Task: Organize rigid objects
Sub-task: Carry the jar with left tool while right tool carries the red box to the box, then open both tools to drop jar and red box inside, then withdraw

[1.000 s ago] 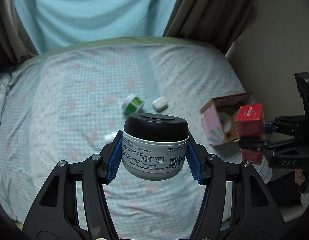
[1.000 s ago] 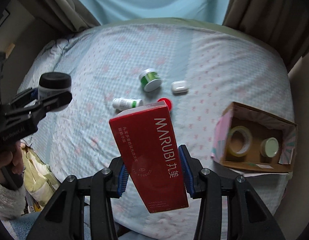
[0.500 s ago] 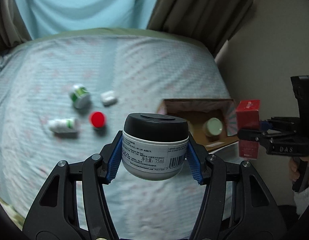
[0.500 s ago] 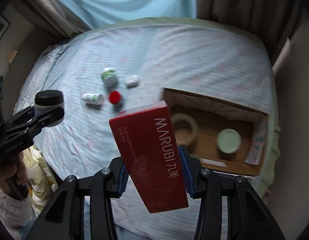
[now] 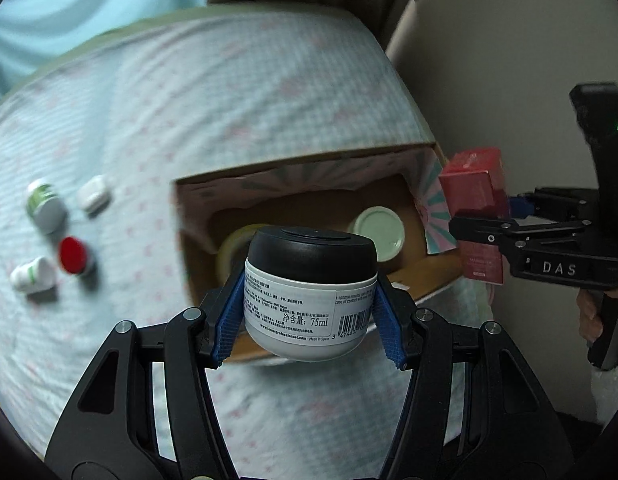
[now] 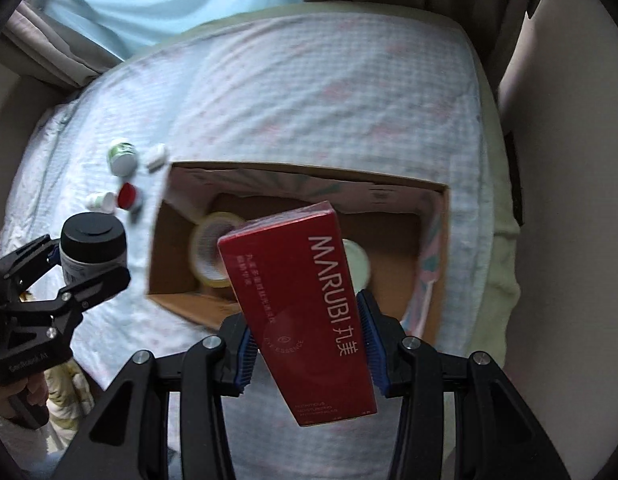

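Two grippers each carried a load above the bed. Blue pads (image 5: 229,316) of the left gripper (image 5: 309,316) were clamped on the white body of a black-lidded cream jar (image 5: 311,292), gripped below the lid so that it stayed upright. The right gripper (image 6: 307,344) was clenched across the narrow sides of a red MARUBI carton (image 6: 299,308), taken near its lower half, so the long box leaned up and to the left of its jaws.

Both loads hung over or near the open cardboard box (image 6: 309,174) that lay on the checked bedspread (image 6: 309,80); the carton was over the box's middle, while the jar, as the right wrist view showed, was just outside the left wall. That placing suggested both were meant to go into the box.

Inside the box sat a roll of tape (image 6: 207,248) and a pale green lid (image 6: 357,264), leaving bare floor towards the right wall. Left of the box, well apart from it, four small things waited on the bedspread: a green-banded jar (image 5: 45,206), a white case (image 5: 93,198), a red-capped bottle (image 5: 75,256) and a small white bottle (image 5: 31,276), presumably later loads.
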Demonstrator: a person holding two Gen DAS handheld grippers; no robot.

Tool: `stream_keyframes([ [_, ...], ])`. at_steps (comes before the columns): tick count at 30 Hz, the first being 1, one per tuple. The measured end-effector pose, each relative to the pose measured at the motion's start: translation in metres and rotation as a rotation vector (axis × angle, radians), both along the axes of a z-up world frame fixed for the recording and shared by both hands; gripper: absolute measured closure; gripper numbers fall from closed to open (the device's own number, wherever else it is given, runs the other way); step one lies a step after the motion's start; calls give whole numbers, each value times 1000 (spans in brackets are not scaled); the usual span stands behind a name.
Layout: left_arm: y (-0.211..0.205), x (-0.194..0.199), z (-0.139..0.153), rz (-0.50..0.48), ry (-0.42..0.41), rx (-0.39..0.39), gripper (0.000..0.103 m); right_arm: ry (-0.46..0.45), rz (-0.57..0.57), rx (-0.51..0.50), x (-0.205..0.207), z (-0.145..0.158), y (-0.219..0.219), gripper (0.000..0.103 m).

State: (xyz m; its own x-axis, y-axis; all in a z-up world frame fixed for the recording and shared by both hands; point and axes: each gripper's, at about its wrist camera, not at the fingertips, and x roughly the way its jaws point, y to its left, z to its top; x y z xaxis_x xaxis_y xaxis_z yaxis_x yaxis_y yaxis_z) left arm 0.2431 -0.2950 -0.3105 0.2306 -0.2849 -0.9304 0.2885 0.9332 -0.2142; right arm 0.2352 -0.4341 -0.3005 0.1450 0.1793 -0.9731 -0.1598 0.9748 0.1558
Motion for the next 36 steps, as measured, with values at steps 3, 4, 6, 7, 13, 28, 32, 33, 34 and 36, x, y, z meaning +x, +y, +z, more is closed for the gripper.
stream_keyframes([
  [3, -23, 12, -30, -30, 37, 16, 49, -8, -28, 3, 8, -16, -14, 61],
  [4, -30, 14, -40, -36, 51, 21, 49, -9, -40, 10, 11, -21, -19, 61],
  [6, -44, 18, -60, -54, 80, 38, 49, -18, -60, 15, 15, -31, -26, 61],
  [7, -51, 19, -70, -66, 96, 49, 49, -22, -68, 14, 17, -35, -29, 61],
  [13, -72, 19, -100, -113, 131, 104, 49, -16, -99, 51, 25, -53, -34, 61],
  [28, -65, 16, -71, -132, 52, 124, 0, -144, -207, 66, 22, -24, -43, 0],
  [32, -56, 13, -57, -122, 41, 119, 0, -148, -217, 50, 13, -18, -41, 0],
  [33, -52, 11, -53, -117, 38, 114, 0, -153, -222, 45, 12, -16, -41, 0],
  [34, -49, 10, -47, -111, 34, 111, 0, -159, -227, 42, 9, -14, -40, 0],
  [36, -44, 8, -39, -100, 21, 108, 0, -176, -238, 35, 4, -5, -39, 0],
])
